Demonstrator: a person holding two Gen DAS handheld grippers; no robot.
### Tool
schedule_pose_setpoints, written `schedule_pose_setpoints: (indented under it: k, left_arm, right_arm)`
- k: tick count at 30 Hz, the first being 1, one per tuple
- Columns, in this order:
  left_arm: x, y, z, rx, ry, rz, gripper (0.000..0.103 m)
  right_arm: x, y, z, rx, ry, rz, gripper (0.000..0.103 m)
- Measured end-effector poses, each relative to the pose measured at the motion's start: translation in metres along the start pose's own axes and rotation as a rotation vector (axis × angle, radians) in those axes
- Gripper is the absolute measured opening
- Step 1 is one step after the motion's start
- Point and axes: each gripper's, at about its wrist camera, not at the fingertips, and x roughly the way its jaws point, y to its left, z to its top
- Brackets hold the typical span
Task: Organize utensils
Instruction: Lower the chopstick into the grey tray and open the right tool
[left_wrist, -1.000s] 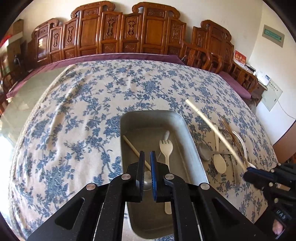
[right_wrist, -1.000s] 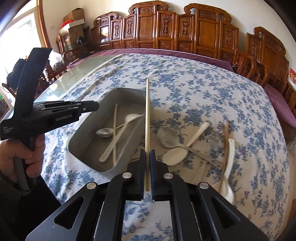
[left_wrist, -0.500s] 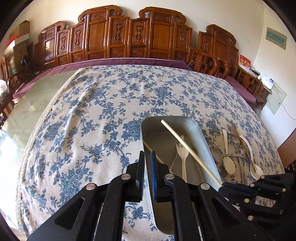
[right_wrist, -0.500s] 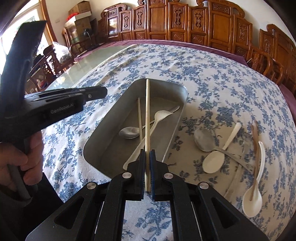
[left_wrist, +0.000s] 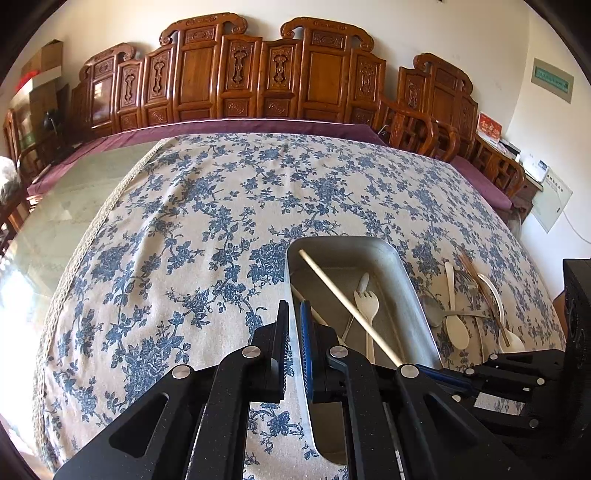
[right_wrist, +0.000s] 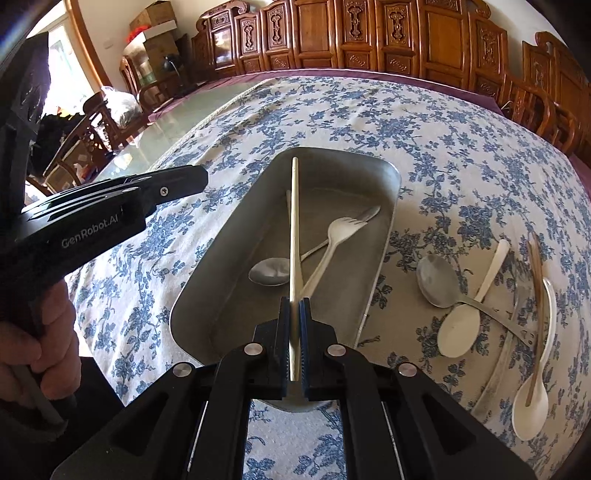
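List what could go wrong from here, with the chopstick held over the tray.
1. The right gripper pinches the chopstick near one end; the long free end could swing or slip out early.
2. Released now, it would likely land across the fork and metal spoon in the tray, tangling them.
3. The left gripper hangs at the tray's edge and may get bumped.

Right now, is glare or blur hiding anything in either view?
Left wrist: window glare whitens the bare table at left; tray sharp. Right wrist: blown-out window top left; chopstick and spoons clear. Fisheye bends both views' edges.
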Motion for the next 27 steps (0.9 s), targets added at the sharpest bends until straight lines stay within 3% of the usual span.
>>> schedule_pose_setpoints:
  k: [11, 27]
  left_arm:
    - [-0.003, -0.006, -0.001, 0.008, -0.002, -0.019, 0.005]
    - [-0.027, -0.071, -0.017, 0.120, 0.019, -0.064, 0.005]
  right_arm:
    - [-0.025, -0.015, -0.009, 0.007, -0.058, 0.014, 0.008]
    - [-0.137, -0.105, -0.050, 0.040, -0.154, -0.155, 0.008]
